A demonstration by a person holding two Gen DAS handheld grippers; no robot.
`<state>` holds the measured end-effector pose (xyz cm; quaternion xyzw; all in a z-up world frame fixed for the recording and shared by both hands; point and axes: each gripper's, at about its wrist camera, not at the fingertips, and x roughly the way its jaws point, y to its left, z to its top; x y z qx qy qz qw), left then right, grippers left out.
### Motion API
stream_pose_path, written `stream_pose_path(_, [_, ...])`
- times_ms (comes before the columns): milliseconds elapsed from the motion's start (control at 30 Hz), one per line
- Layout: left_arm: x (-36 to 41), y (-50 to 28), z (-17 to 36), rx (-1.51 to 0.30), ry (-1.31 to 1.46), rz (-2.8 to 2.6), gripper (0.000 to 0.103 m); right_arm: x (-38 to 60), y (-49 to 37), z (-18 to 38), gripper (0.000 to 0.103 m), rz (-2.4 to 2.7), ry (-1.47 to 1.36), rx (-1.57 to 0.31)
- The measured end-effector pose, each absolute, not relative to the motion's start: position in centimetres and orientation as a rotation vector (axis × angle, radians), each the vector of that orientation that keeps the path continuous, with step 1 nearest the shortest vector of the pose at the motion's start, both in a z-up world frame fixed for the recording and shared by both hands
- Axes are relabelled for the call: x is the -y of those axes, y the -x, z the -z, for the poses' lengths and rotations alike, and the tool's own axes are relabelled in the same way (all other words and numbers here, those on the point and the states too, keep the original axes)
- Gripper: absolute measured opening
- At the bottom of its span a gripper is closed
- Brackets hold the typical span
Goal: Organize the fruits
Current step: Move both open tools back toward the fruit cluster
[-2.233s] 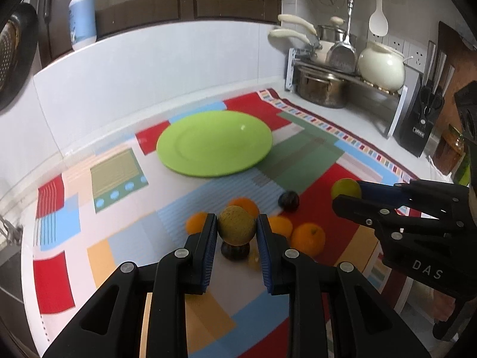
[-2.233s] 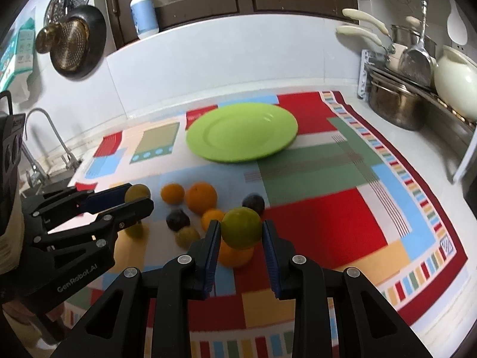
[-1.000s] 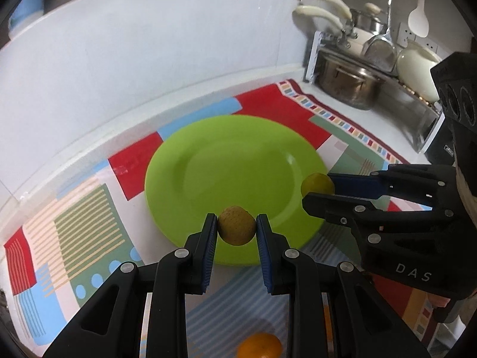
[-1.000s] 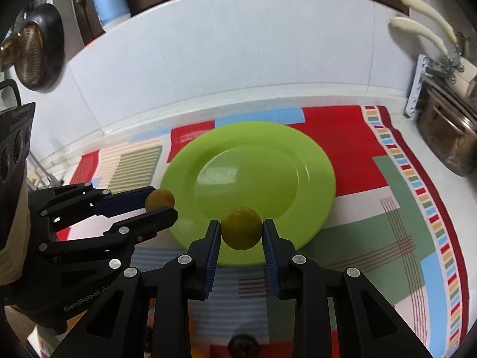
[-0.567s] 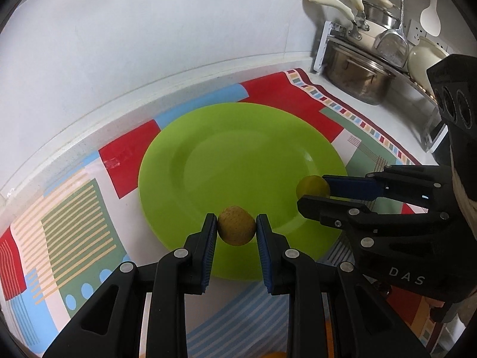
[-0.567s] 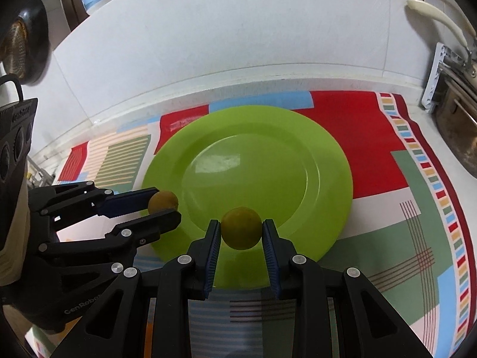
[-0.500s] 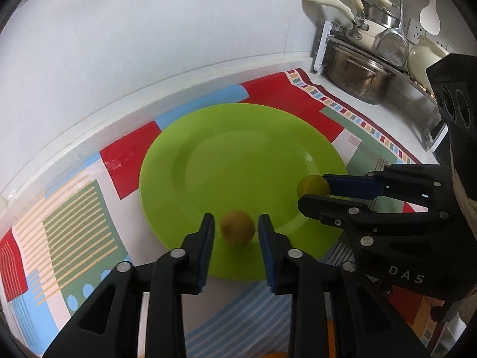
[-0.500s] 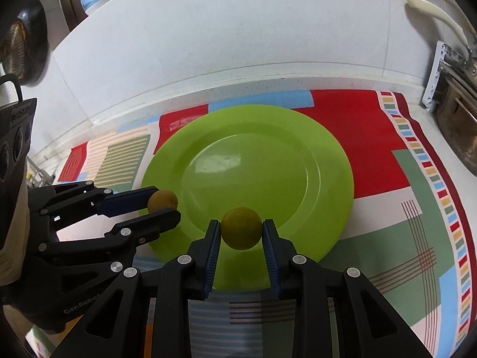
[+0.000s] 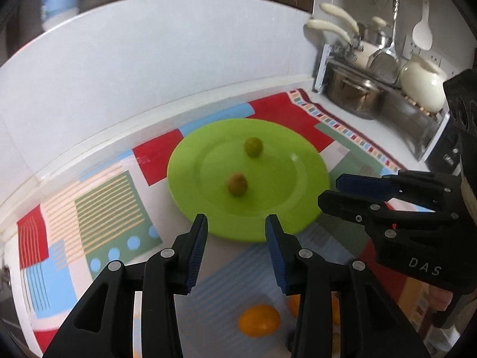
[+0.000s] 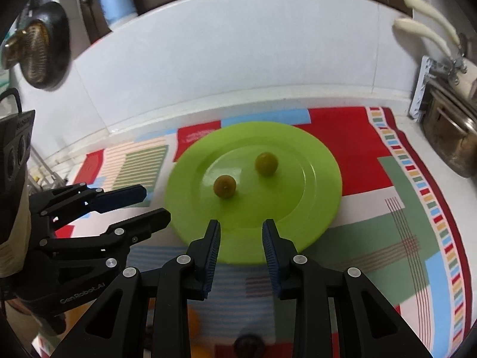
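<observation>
A green plate point(image 9: 268, 208) lies on the patchwork mat and holds two small fruits: a brownish one point(image 9: 237, 184) and a yellow-green one point(image 9: 253, 146). The right wrist view shows the same plate point(image 10: 313, 203) with the brownish fruit point(image 10: 224, 186) and the yellow-green fruit point(image 10: 266, 163). My left gripper point(image 9: 236, 231) is open and empty, just short of the plate's near rim. My right gripper point(image 10: 241, 235) is open and empty over the plate's near rim. Each gripper shows in the other's view, the right one point(image 9: 329, 189) and the left one point(image 10: 156, 204).
Oranges point(image 9: 258, 319) and a dark fruit point(image 10: 249, 344) lie on the mat near me, behind the fingers. A dish rack with pots point(image 9: 354, 92) stands at the right against the wall. A dark pan point(image 10: 41, 49) hangs at the left.
Both grippers have opened and let their fruits go onto the plate. Both have drawn back toward me and risen, so the plate looks smaller and farther.
</observation>
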<state>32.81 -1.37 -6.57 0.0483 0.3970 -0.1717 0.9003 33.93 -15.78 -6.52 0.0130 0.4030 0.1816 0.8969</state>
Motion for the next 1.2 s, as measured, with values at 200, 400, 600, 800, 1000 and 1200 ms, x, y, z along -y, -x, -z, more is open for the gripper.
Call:
stream_pose_path(200, [0.4, -28.8, 4.4, -0.778, -0.076, 0.335, 0.047, 15.5, -30.2, 4.3, 0.035, -0.371, -0.029, -0.778])
stream_pose_path(400, [-0.4, -25.3, 2.6, -0.723, -0.084, 0.304, 0.059, 15.5, -26.8, 2.6, 0.041, -0.356, -0.032, -0.733])
stream_pose_path(600, [-1.2, -22.8, 1.4, -0.688, -0.093, 0.291, 0.065, 15.3, -23.8, 1.5, 0.046, -0.334, -0.022, -0.695])
stream_pose_path(800, [-2.0, -20.4, 0.7, -0.654, -0.11, 0.276, 0.07, 14.6, -21.4, 0.9, 0.052, -0.327, -0.013, -0.661])
stream_pose_path(1000, [-3.0, -18.3, 1.2, -0.645, -0.129, 0.271, 0.073, 13.9, -19.3, 1.2, 0.052, -0.303, -0.007, -0.642])
stream_pose_path(1200, [-3.4, -16.6, 2.3, -0.641, -0.172, 0.287, 0.073, 13.0, -17.0, 1.9, 0.052, -0.278, 0.028, -0.618])
